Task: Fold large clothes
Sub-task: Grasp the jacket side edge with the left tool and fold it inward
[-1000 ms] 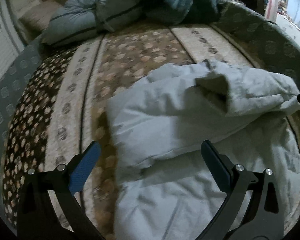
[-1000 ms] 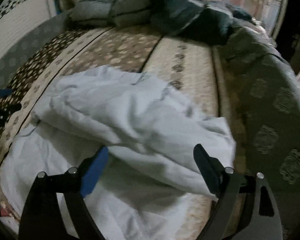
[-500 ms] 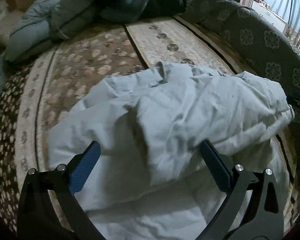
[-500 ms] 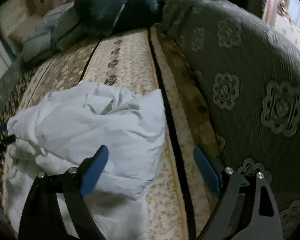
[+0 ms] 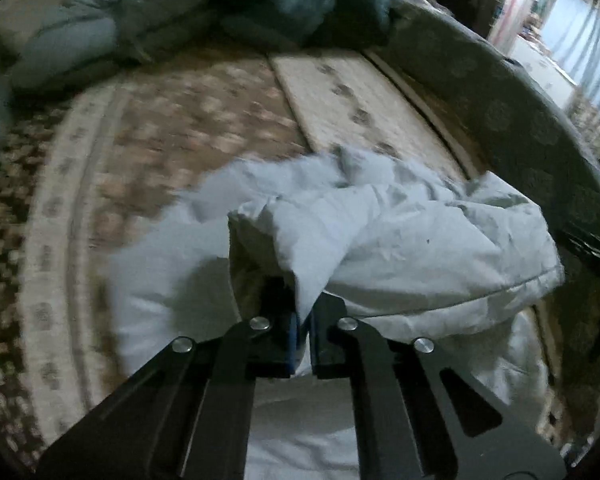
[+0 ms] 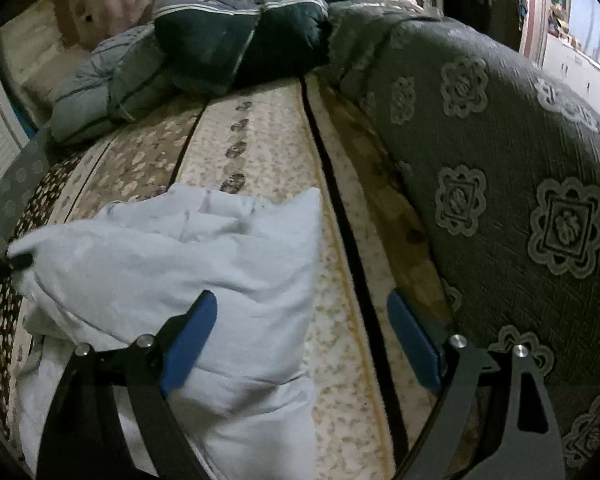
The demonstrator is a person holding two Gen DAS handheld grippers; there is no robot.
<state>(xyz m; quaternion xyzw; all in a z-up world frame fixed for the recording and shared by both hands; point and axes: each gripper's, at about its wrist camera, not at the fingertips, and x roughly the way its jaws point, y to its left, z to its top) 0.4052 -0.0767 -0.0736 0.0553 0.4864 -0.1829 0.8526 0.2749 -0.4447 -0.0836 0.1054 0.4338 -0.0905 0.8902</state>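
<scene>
- The big pale blue-white crumpled cotton garment is heaped on the bed, bunched into thick soft folds with a rumpled top layer doubled over a flatter layer below.
- The left claw has snapped shut on a pinched-up fold of that fabric; you can see the cloth wedged right between the blue pads, pulled up into a little peak.
- The right claw is spread wide with nothing gripped. Its left blue pad sits over the edge of the garment, the other one over bare bedspread.
- From the right wrist view, the left claw's dark tip is touching the garment's far left corner.
- The bed is covered by a patterned brown-and-cream floral bedspread with dark stripes running lengthwise.
- A grey-green embossed medallion-patterned blanket runs along the right side of the bed.
- Up at the far end there's a pile of grey-blue and dark teal quilted bedding.
- Past the bed on the right, a bright doorway or window area, too washed out to make out much.
</scene>
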